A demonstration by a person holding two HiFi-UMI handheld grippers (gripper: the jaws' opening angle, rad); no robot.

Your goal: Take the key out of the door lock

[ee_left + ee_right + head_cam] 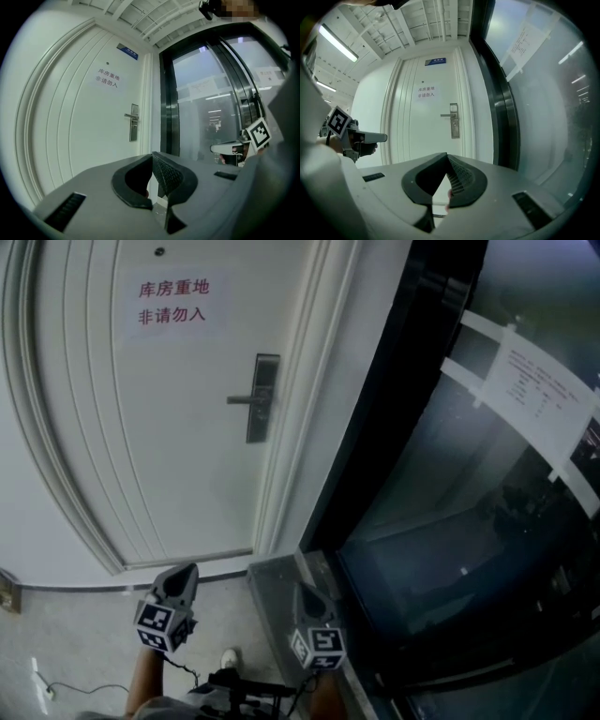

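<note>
A white door (pixel 169 427) stands ahead, with a metal lock plate (pixel 262 397) and a lever handle (pixel 242 400) at its right edge. The lock plate also shows in the left gripper view (pixel 134 123) and the right gripper view (pixel 454 121). No key is discernible at this distance. My left gripper (pixel 184 570) is low, well short of the door, its jaws shut on nothing (pixel 152 156). My right gripper (pixel 310 589) hangs beside it to the right, also shut and empty (pixel 446 155). Both point towards the door.
A sign with red print (pixel 173 301) is stuck high on the door. Right of the door a dark metal frame (pixel 375 427) borders a glass wall (pixel 469 521) with a taped paper notice (pixel 539 390). A thin cable (pixel 66 688) lies on the floor at lower left.
</note>
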